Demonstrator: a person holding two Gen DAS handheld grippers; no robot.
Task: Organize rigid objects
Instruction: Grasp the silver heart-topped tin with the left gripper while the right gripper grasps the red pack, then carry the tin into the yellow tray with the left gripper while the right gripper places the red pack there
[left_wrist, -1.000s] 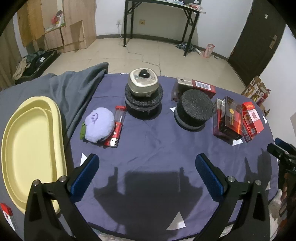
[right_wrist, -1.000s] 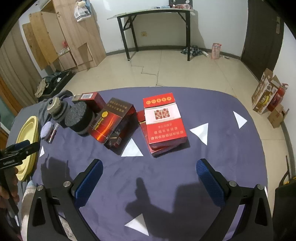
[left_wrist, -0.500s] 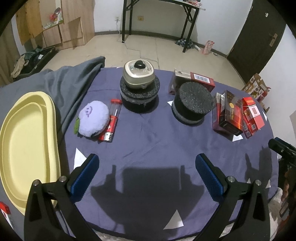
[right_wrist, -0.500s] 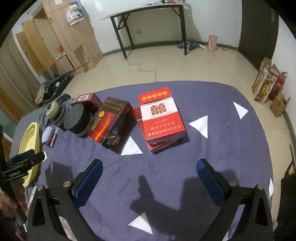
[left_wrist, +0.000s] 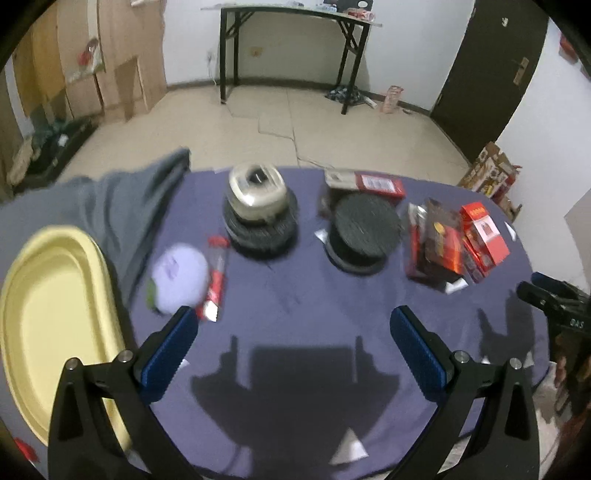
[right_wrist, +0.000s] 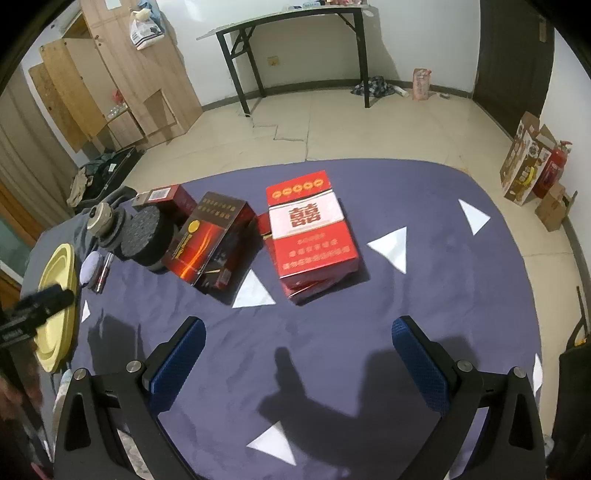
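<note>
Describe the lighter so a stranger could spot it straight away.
Start at the big yellow tray on the left edge of the purple tablecloth. Just right of it lies a round lilac plush toy, and the lighter lies flat against that toy's right side. It is the only slim red stick there, unlike the black round blocks and red boxes further right.

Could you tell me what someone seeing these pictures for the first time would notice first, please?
Probably the bright red carton with a white band, lying flat mid-table on the purple cloth ahead of the open right gripper. Next, the big pale yellow tray at the table's left edge, beside the open left gripper.
</note>
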